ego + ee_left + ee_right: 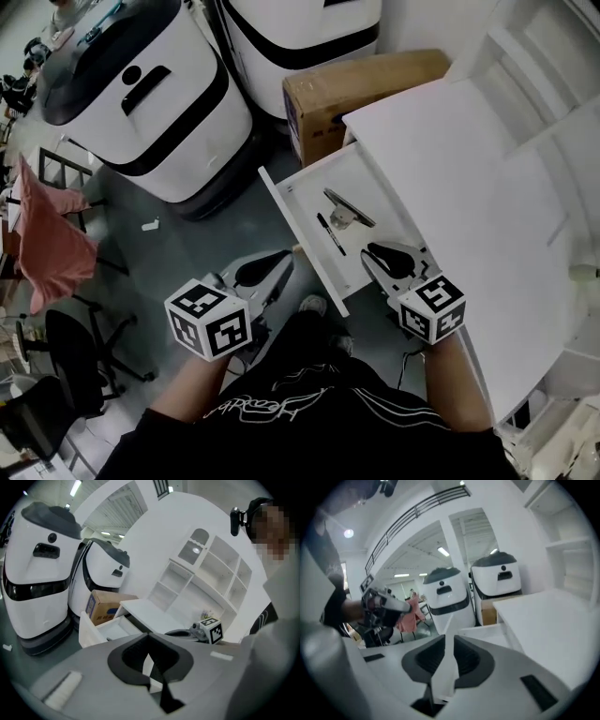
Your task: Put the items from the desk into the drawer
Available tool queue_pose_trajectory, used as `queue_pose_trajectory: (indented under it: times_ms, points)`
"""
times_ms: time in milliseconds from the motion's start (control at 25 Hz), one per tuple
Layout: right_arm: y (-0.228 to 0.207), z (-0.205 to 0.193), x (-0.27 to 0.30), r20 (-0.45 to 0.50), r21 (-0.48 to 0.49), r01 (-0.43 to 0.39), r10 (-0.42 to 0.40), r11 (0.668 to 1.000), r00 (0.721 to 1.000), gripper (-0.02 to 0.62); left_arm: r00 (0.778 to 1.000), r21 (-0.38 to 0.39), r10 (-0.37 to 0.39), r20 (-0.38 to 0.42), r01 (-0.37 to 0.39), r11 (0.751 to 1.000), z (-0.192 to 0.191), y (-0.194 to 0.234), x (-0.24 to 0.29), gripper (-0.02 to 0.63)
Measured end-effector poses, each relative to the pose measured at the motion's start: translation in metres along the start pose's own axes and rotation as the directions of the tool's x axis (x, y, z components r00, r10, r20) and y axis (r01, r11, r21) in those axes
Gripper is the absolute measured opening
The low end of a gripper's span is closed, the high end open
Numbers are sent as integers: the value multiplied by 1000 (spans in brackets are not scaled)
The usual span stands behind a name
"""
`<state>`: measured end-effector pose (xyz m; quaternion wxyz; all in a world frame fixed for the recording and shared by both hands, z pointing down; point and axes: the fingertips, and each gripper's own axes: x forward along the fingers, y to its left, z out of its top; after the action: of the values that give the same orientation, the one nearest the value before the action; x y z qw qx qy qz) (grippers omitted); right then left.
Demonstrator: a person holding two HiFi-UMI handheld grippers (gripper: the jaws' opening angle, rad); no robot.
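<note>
Drawer (pixel 305 187): white, pulled open from white desk (pixel 450 141).
Left gripper (pixel 277 261): outside drawer's front panel (pixel 300 246), clenched, empty.
Right gripper (pixel 380 255): over drawer's near end, jaws slightly parted, empty.
Black pen (pixel 330 233): inside drawer, just beyond right gripper, lengthwise along front panel.
Silver clip-like metal item (pixel 349 210): inside drawer, beyond pen.
Nearer hand: right.

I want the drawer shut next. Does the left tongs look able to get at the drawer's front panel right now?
Probably yes: the left tongs hang just outside the front panel of the open drawer, with nothing visible between them.
</note>
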<state>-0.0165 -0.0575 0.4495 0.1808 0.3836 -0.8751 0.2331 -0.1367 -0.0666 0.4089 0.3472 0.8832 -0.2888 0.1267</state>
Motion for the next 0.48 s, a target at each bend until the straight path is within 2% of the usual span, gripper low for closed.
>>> queue_pose_trajectory:
  times_ms: [80, 160, 320, 480]
  points:
    - [20, 27, -37, 101, 26, -46, 43, 999, 994, 53, 1000, 66, -14, 20, 13, 998, 6, -32, -6, 8]
    - [40, 52, -74, 185, -1, -71, 70, 997, 980, 19, 998, 138, -46, 44, 39, 990, 15, -69, -13, 8]
    - [66, 92, -143, 316, -114, -21, 56, 993, 947, 8, 987, 253, -116, 108, 85, 964, 39, -142, -25, 8]
    - [75, 116, -194, 424, -62, -37, 60, 997, 904, 8, 969, 335, -174, 176, 107, 936, 58, -197, -35, 8]
